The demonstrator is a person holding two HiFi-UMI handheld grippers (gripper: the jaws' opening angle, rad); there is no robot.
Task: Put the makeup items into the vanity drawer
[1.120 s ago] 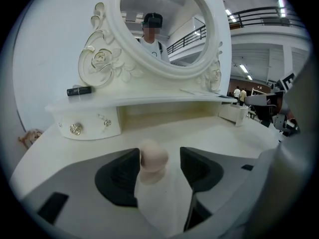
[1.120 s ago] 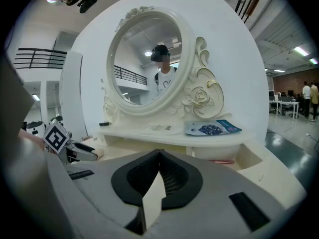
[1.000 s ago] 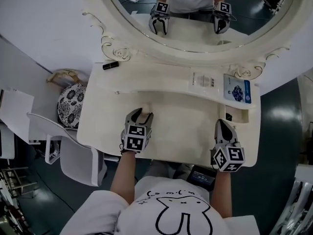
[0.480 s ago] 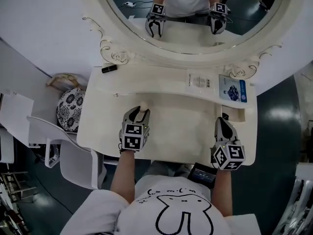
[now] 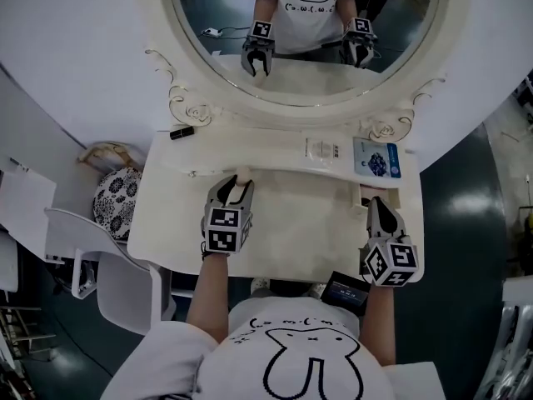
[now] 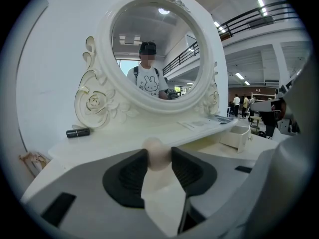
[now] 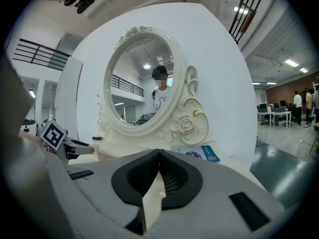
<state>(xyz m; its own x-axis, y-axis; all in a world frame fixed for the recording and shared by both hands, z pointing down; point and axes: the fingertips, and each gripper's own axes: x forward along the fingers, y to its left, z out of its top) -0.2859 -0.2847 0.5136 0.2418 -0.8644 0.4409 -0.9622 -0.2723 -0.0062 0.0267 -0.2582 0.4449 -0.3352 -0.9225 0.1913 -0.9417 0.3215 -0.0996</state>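
left gripper (image 5: 236, 187): fingers clamped on knob (image 6: 157, 153), 10 o'clock on tabletop (image 5: 300, 223), likely to pull drawer open | right gripper (image 5: 377, 204): fingers together, empty, 4 o'clock | lipstick (image 5: 181, 132): far 10 o'clock corner

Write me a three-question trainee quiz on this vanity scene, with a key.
1. What do the left gripper's jaws grip? A) a comb B) the round cream knob C) a brush
2. True or false: the right gripper's jaws stand wide apart.
3. Fill in: in the head view, the black tube lies on the shelf toward the mirror's ____ side.
Key: 1 B. 2 False: they are together, with nothing between them. 3 left.
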